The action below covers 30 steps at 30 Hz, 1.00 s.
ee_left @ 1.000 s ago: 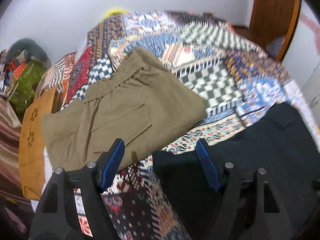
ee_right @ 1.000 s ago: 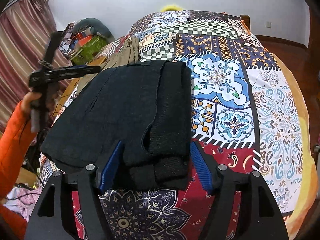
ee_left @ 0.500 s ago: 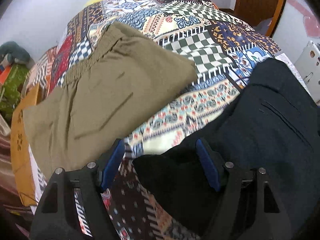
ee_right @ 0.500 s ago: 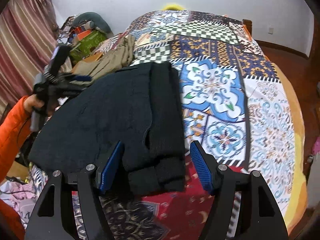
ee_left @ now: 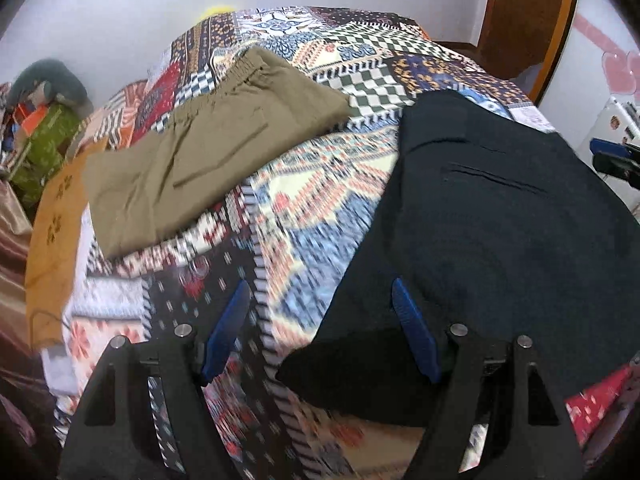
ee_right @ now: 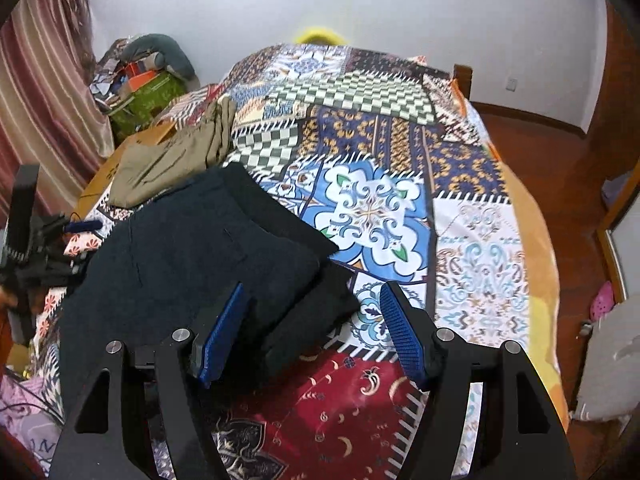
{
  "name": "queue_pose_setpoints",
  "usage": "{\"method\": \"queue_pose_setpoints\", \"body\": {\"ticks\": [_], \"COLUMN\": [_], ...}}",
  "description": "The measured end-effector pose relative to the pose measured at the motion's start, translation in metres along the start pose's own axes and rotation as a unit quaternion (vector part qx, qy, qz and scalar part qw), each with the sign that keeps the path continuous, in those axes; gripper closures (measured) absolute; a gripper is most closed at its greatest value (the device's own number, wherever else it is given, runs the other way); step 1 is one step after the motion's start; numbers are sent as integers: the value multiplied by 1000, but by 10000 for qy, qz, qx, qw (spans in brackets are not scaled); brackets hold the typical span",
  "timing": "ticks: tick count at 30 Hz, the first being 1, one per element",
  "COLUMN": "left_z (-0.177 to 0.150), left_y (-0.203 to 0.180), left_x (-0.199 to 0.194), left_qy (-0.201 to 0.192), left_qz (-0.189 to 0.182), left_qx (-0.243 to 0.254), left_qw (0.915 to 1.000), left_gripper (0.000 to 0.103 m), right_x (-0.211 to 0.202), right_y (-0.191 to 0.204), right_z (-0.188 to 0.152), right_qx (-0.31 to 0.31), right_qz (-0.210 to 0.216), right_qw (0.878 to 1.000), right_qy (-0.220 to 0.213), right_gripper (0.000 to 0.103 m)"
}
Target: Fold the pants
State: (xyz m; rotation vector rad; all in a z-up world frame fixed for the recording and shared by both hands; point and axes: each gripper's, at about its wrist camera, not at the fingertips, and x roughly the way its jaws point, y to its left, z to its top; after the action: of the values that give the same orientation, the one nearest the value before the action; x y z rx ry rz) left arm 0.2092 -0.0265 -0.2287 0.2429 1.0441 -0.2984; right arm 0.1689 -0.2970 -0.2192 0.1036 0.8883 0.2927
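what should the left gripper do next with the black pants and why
Probably lower the left gripper onto the near edge of the black pants and close. Its jaws stand open and empty above that edge; the right gripper is open over the other end, and the khaki pants already lie folded.

both wrist views look steeply down, close – sharing the black pants (ee_left: 500,220) (ee_right: 192,248).

1. A patchwork-covered bed (ee_right: 380,208) fills the room's middle.
2. A white wall (ee_right: 440,12) rises behind the bed.
3. Striped curtains (ee_right: 36,92) hang left of the bed.
4. Reddish wooden floor (ee_right: 560,168) lies right of the bed.
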Motion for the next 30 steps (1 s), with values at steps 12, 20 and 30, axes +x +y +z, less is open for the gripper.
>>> {"method": "queue_pose_setpoints", "body": {"ticks": [12, 20, 30], "left_z": [-45, -36, -6], "left_y": [-29, -27, -48], "left_x": [-38, -65, -74], "left_qy": [-226, -549, -846], "left_qz": [-268, 312, -283], "left_qx": [-470, -378, -161], "left_qw": [9983, 9973, 9959], "left_gripper": [29, 30, 30], "right_x": [-44, -56, -30], "right_y": [12, 32, 62], "right_z": [-17, -22, -30], "right_qx": [5, -104, -330], "right_qz": [-60, 111, 445], "right_qw": [9993, 9985, 9981], "right_qy": [-366, -526, -284], "right_gripper": [39, 38, 38]}}
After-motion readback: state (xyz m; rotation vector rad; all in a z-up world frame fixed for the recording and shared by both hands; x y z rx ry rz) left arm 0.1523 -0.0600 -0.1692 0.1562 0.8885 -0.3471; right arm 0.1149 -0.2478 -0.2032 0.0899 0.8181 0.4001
